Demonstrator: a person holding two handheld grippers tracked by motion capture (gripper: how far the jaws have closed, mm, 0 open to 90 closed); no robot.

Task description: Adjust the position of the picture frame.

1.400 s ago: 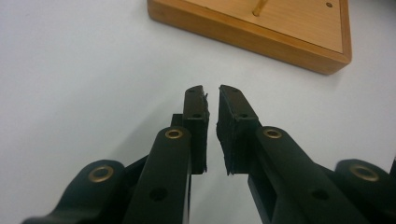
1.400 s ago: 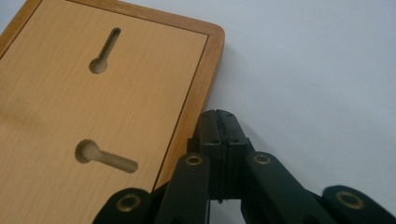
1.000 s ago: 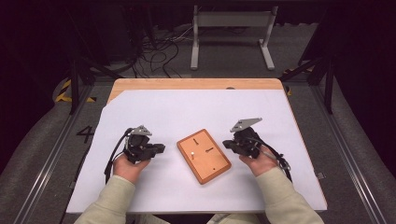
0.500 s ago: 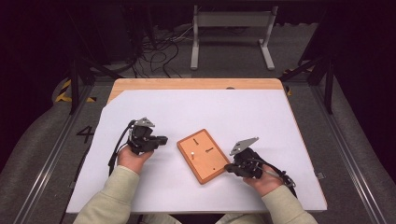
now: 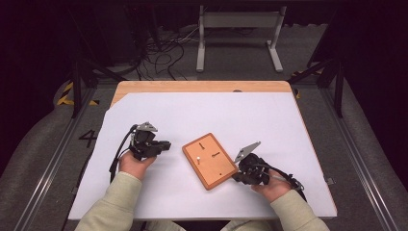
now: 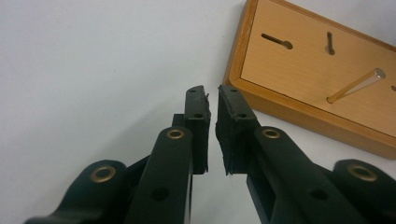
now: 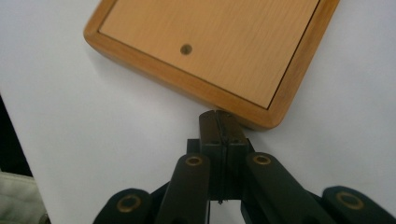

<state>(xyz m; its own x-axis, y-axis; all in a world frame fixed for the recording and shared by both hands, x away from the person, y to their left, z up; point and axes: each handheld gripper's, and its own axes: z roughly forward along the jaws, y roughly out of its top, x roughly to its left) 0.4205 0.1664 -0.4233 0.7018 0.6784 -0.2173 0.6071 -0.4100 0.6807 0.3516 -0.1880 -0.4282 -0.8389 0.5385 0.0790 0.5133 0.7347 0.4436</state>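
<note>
Two hand-held grippers flank a wooden board on the white table sheet.

The wooden board (image 5: 210,160) lies mid-table, its rim framing a recessed face: an upright pin (image 6: 356,85) stands in it, with dark slots beside (slots clearer in the left gripper view). Right gripper (image 7: 219,119): jaws clenched, pads meeting, nothing between; tips just at the board's rounded near corner, contact uncertain. Left gripper (image 6: 212,95): jaws nearly closed, a thin slit left, empty, near the board's edge but apart. The right gripper view shows one small hole (image 7: 186,48) in the face. High view: left gripper (image 5: 166,144) left of board, right gripper (image 5: 236,174) at its lower right corner.
</note>
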